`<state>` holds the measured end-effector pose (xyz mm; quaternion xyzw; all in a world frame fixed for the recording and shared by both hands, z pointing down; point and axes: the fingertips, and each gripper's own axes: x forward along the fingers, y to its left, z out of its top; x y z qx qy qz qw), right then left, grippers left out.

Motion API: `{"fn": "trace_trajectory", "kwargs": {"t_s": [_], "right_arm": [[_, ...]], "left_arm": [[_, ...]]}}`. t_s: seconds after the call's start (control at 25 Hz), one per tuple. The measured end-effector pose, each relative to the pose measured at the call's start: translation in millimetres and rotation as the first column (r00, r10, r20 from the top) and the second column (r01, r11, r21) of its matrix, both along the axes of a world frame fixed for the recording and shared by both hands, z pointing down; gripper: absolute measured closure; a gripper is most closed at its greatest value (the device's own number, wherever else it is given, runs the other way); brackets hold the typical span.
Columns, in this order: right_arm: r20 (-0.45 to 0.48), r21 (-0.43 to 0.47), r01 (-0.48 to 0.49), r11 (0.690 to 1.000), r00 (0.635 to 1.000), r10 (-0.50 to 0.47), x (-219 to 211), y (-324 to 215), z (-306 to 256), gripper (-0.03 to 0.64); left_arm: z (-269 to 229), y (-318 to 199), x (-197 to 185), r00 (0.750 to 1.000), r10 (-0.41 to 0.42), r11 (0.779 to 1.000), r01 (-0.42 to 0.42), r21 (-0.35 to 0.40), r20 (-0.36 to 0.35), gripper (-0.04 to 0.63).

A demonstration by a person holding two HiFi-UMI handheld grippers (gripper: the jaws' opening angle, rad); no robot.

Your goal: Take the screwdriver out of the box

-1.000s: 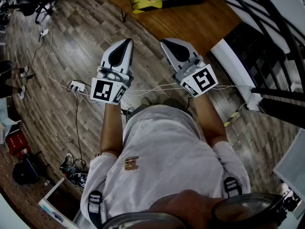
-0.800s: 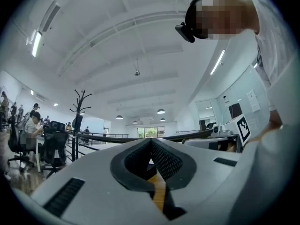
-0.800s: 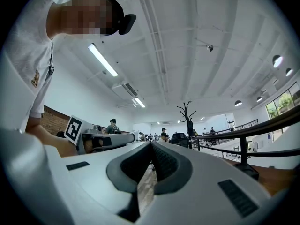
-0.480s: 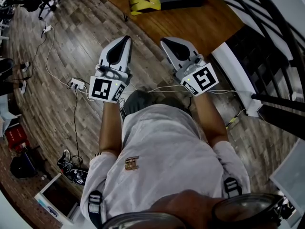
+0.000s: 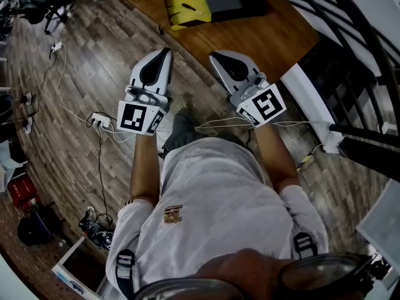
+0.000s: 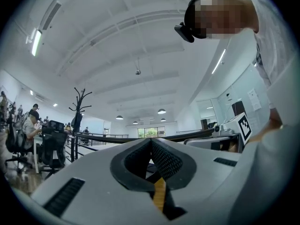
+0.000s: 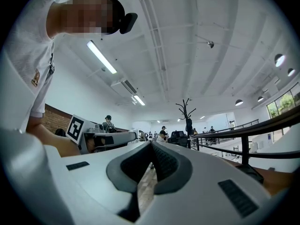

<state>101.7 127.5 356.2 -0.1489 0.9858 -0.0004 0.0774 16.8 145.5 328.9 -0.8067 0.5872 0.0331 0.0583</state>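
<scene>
On the brown wooden table at the top of the head view lies a box, one half yellow and the other dark. A slim dark tool, apparently the screwdriver, rests on the yellow half. My left gripper and right gripper are held side by side over the plank floor, short of the table and pointing towards it. Both are shut and hold nothing. The left gripper view shows the left gripper with its jaws meeting at the tip, and the right gripper looks the same in the right gripper view.
A black railing and a white post stand at the right. Cables and a power strip lie on the floor to the left. Office chairs stand far left. A coat rack and seated people show in the distance.
The table and the box have slid further into view and nearer as the person walks towards them. Both grippers stay shut, side by side.
</scene>
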Motion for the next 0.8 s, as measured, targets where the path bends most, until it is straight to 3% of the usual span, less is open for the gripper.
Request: {"fn": "trace_trajectory", "kwargs": {"t_s": [0.44,0.8], "right_arm": [[-0.045,-0.013,-0.079,0.997,0.996,0.079,-109,-100,-1,0.584],[-0.082,-0.030,-0.199,0.980,0.977,0.196,-204,-187,-12,0.585]], "left_arm": [[1,-116,-105,0.993,0.113,0.994,-0.113,-0.009,0.022,0.576],[-2,-204,-195,0.966,0.254,0.967,-0.252,-0.035,0.053,0.575]]}}
